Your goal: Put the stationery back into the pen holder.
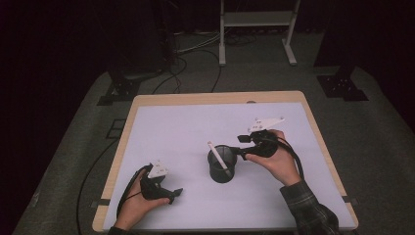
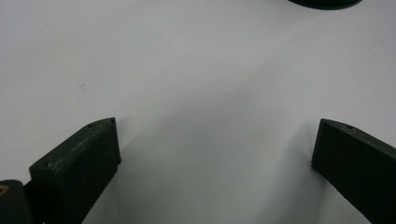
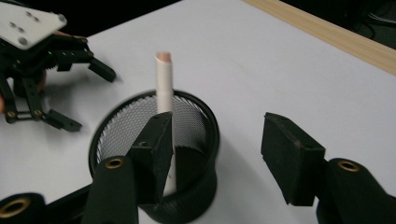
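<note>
Item: white marker pen (image 1: 219, 158), placed in a black wire-mesh pen cup (image 1: 221, 165); the pen is judged to be already deposited, its lower end resting inside the cup and its capped upper end leaning out over the rim toward the far left. In the right gripper view the pen (image 3: 164, 84) is seen standing free within the mesh cup (image 3: 187, 121), untouched by either finger. The cup is located near the middle of the white-covered counter (image 1: 195, 122), upright. Work remaining: judged to be little beyond withdrawal of the right gripper (image 1: 239, 146), as no other loose article is seen on the counter. Right gripper: held level just beside the cup's right rim, fingers pointed toward the cup, gripped from behind by the right hand (image 1: 276, 159), with a plaid sleeve entering from the lower right; its fingers (image 3: 289, 154) are parted about halfway, with nothing clasped, the left finger overlapping the cup's near rim in its own view. Left gripper (image 1: 172, 195): rested low at the near left of the counter, well apart from the cup, held in the left hand (image 1: 139, 203); its fingers (image 2: 84, 158) are spread wide over bare white surface, nothing between them.
</note>
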`<state>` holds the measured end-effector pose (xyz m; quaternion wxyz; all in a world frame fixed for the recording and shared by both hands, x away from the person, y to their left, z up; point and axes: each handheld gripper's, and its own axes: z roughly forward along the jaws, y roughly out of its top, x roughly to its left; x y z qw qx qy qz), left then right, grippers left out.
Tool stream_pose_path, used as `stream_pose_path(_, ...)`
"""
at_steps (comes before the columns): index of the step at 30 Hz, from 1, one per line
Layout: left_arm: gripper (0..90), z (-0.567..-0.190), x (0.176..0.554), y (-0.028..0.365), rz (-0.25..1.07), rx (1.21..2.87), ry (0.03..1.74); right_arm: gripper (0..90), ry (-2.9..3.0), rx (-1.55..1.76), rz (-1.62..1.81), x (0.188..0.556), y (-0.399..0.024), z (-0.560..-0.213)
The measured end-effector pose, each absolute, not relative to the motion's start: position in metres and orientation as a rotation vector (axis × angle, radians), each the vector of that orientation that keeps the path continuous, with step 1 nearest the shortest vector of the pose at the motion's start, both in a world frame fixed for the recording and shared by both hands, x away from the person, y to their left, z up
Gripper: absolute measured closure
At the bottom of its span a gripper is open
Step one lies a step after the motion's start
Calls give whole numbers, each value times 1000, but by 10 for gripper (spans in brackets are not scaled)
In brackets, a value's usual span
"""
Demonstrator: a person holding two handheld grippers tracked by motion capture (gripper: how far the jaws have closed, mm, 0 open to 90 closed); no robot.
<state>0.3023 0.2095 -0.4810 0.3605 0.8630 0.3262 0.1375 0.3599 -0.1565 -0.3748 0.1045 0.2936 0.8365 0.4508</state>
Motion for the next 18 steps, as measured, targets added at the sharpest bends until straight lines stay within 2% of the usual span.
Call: stream_pose_path(18, 1, -481, 302, 209, 355, 2223, 842, 326, 2400, 986, 1201, 333, -223, -401)
